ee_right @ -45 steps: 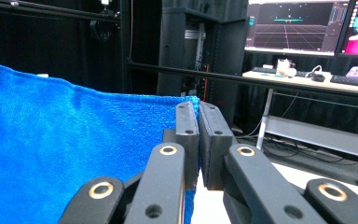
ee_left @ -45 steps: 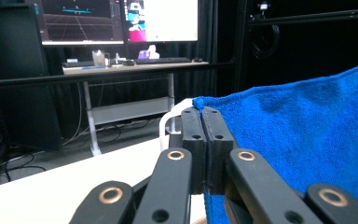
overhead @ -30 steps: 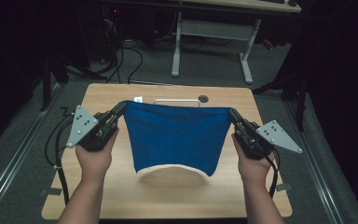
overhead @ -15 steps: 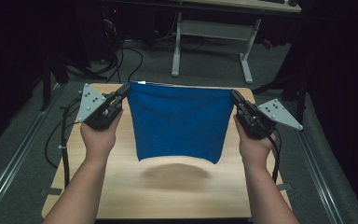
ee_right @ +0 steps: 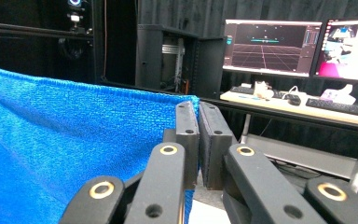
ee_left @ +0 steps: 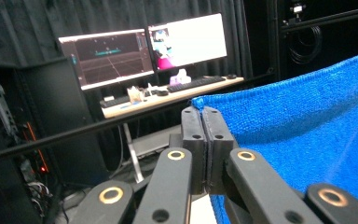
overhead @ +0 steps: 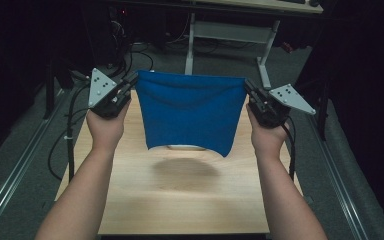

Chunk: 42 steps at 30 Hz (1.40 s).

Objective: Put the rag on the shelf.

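A blue towel (overhead: pixel 190 112) hangs in the air above the wooden worktop (overhead: pixel 190 200), stretched flat between two tongs, its shadow on the wood below. The left tongs (overhead: pixel 130 82) are clamped tight on the towel's upper corner at about 10 o'clock; in the left gripper view the jaws meet with the terry edge (ee_left: pixel 307 116) pinched between them. The right tongs (overhead: pixel 248 89) are closed on the opposite upper corner at about 2 o'clock (cloth pressed between the jaws in the right gripper view (ee_right: pixel 74 140)). A pale lining shows at the towel's lower edge. Two lit monitors (ee_right: pixel 303 44) stand on a desk (ee_right: pixel 298 109) beyond.
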### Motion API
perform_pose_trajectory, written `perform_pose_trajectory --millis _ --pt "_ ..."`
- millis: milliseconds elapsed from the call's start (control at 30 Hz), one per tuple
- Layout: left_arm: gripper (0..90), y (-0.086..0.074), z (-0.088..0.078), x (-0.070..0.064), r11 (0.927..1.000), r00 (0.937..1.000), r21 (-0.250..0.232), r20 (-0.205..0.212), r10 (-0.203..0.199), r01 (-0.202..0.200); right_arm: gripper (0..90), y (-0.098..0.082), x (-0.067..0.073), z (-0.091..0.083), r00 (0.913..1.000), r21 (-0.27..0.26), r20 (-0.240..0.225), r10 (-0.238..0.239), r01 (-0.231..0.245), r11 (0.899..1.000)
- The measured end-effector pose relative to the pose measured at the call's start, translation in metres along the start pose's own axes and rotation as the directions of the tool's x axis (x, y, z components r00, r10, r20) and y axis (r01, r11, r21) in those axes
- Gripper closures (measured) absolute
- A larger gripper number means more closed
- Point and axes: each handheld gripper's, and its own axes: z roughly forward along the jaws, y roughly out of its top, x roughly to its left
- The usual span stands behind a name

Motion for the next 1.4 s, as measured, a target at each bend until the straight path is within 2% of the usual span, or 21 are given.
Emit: perform_pose_trajectory --millis 333,433,533,600,700,867,933,1000,1033,1067,1100,1133,1167,1200,1233,1267,1300,1400 --pt "89.6 0.012 0.033 0.019 0.9998 0.9997 0.014 -0.018 0.015 -0.015 88.0 0.015 -0.010 0.028 0.9995 0.018 0.022 -0.022 0.022 1.000" --pt "89.6 0.013 0.044 0.023 0.9990 0.9988 0.022 -0.030 0.039 -0.038 88.1 0.019 -0.013 0.037 0.9993 0.016 0.030 -0.023 0.022 1.000" --pt "89.6 0.011 0.050 0.028 0.9992 0.9989 0.026 -0.034 0.032 -0.031 88.1 0.020 -0.016 0.044 0.9991 0.016 0.035 -0.026 0.025 1.000" --pt "89.6 0.005 0.060 0.033 0.9980 0.9979 0.046 -0.047 0.045 -0.043 88.1 0.015 -0.017 0.058 0.9984 0.037 0.042 -0.038 0.036 0.999" --pt "89.6 -0.005 0.069 0.039 0.9947 0.9981 0.092 -0.037 0.049 -0.045 88.1 0.007 -0.020 0.070 0.9987 0.064 0.035 -0.036 0.034 0.997" --pt "89.6 -0.018 0.078 0.044 0.9911 0.9992 0.131 -0.028 0.029 -0.025 88.1 -0.008 -0.024 0.085 0.9993 0.095 0.034 -0.014 0.010 0.995" --pt "89.6 -0.030 0.085 0.047 0.9884 0.9996 0.152 -0.029 0.002 0.002 88.1 -0.012 -0.024 0.091 0.9993 0.109 0.035 -0.009 0.005 0.994" --pt "89.6 -0.034 0.088 0.047 0.9862 0.9996 0.165 -0.029 -0.002 0.007 88.1 -0.015 -0.025 0.094 0.9993 0.118 0.035 -0.009 0.005 0.993" --pt "89.6 -0.043 0.092 0.047 0.9824 0.9996 0.187 -0.026 -0.008 0.013 88.1 -0.020 -0.026 0.099 0.9990 0.141 0.042 -0.019 0.013 0.990" --pt "89.6 -0.043 0.092 0.047 0.9824 0.9996 0.187 -0.026 -0.008 0.013 88.1 -0.023 -0.027 0.102 0.9989 0.154 0.043 -0.018 0.011 0.988" --pt "89.6 -0.054 0.096 0.046 0.9779 0.9995 0.207 -0.020 -0.024 0.028 88.1 -0.027 -0.028 0.104 0.9988 0.168 0.044 -0.020 0.012 0.986" --pt "89.6 -0.054 0.096 0.046 0.9779 0.9995 0.207 -0.020 -0.024 0.028 88.1 -0.027 -0.028 0.104 0.9988 0.168 0.044 -0.020 0.012 0.986" --pt "89.6 -0.067 0.100 0.045 0.9722 0.9993 0.231 -0.015 -0.034 0.037 88.0 -0.035 -0.030 0.109 0.9987 0.193 0.042 -0.030 0.021 0.981" --pt "89.6 -0.067 0.100 0.045 0.9722 0.9993 0.231 -0.015 -0.034 0.037 88.0 -0.035 -0.030 0.109 0.9987 0.193 0.042 -0.030 0.021 0.981" --pt "89.6 -0.079 0.103 0.043 0.9664 0.9987 0.252 -0.005 -0.050 0.049 88.0 -0.043 -0.032 0.113 0.9983 0.217 0.045 -0.037 0.027 0.976" --pt "89.6 -0.079 0.103 0.043 0.9664 0.9987 0.252 -0.005 -0.050 0.049 88.0 -0.046 -0.033 0.114 0.9983 0.226 0.044 -0.040 0.029 0.974" --pt "89.5 -0.092 0.106 0.041 0.9594 0.9985 0.277 0.006 -0.055 0.051 88.0 -0.051 -0.034 0.115 0.9983 0.238 0.042 -0.040 0.029 0.971" --pt "89.6 -0.109 0.110 0.037 0.9491 0.9972 0.308 0.018 -0.073 0.064 88.1 -0.066 -0.036 0.118 0.9985 0.267 0.039 -0.038 0.026 0.963"
